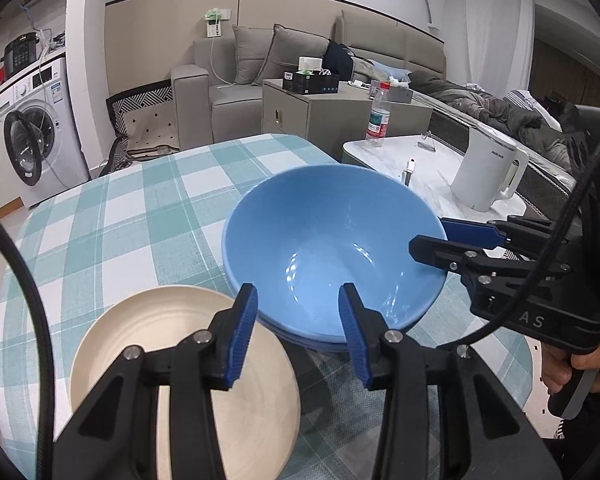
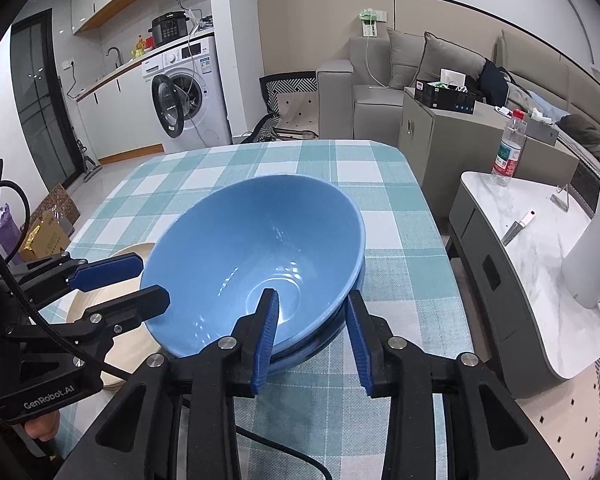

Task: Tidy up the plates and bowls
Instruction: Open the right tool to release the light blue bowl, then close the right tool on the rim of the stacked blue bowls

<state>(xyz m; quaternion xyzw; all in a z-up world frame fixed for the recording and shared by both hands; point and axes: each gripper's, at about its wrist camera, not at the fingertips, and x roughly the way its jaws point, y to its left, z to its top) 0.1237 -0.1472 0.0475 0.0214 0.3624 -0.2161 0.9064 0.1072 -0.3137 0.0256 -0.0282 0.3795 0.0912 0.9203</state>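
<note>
A blue bowl [image 1: 324, 240] sits nested on another blue dish [image 1: 316, 344] on the checked tablecloth; it also shows in the right wrist view [image 2: 252, 256]. A cream plate [image 1: 172, 360] lies to its left, partly seen in the right wrist view [image 2: 100, 312]. My left gripper [image 1: 298, 332] is open, its fingers straddling the bowl's near rim. My right gripper [image 2: 312, 336] is open, one finger inside the bowl and one outside its rim; it shows at the bowl's right side in the left wrist view [image 1: 436, 240].
The table [image 2: 340, 168] has a teal checked cloth. A white marble side table [image 2: 540, 264] to the right holds a water bottle [image 2: 508, 148] and a white kettle [image 1: 486, 172]. A sofa, cabinet and washing machine [image 2: 184, 92] stand beyond.
</note>
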